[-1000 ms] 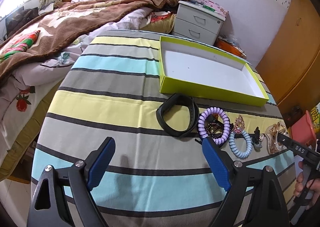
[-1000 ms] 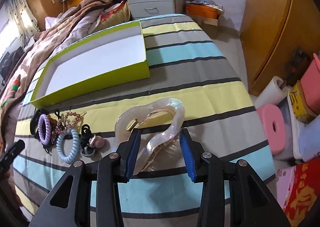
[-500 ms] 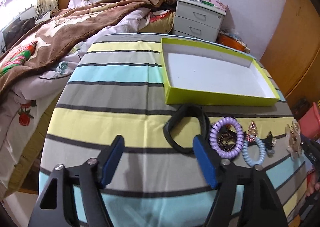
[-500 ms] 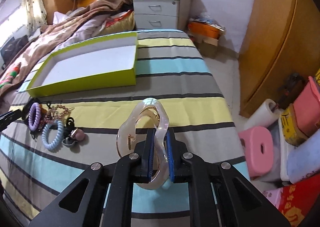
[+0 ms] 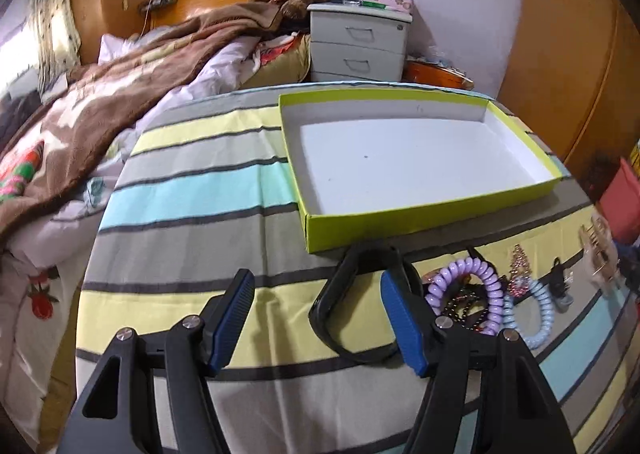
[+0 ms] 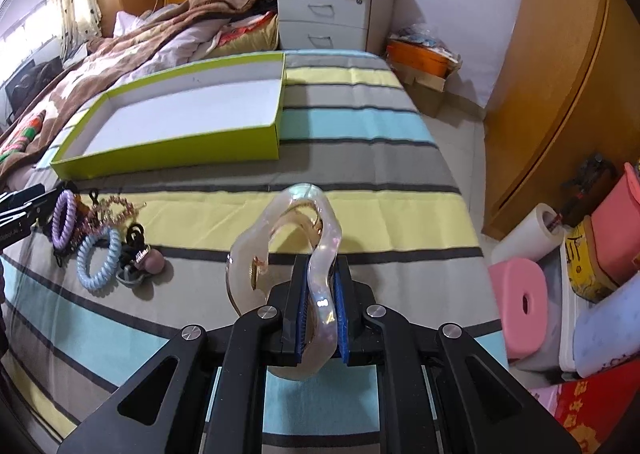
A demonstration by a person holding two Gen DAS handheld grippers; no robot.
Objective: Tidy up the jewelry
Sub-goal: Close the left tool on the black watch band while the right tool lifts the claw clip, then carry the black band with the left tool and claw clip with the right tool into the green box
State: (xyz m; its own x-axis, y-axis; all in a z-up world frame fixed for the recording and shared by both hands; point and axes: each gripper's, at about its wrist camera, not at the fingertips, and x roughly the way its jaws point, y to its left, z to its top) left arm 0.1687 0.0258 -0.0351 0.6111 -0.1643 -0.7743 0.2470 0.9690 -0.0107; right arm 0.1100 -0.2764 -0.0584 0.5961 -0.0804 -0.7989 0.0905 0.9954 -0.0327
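pearly hair claw (image 6: 316,254) is clamped by the right gripper (image 6: 318,318) at frame centre — left gripper (image 5: 316,318) is held spread wide, lower frame.

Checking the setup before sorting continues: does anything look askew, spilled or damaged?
Nothing looks damaged or spilled. The green box sits empty; the hair ties and clips lie clustered beside it. The right gripper holds the pearly hair claw.

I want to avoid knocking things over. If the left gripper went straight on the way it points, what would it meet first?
Probably the black band, lying on the cloth between the open left gripper fingers; beyond it stands the green box wall. Depth is uncertain.
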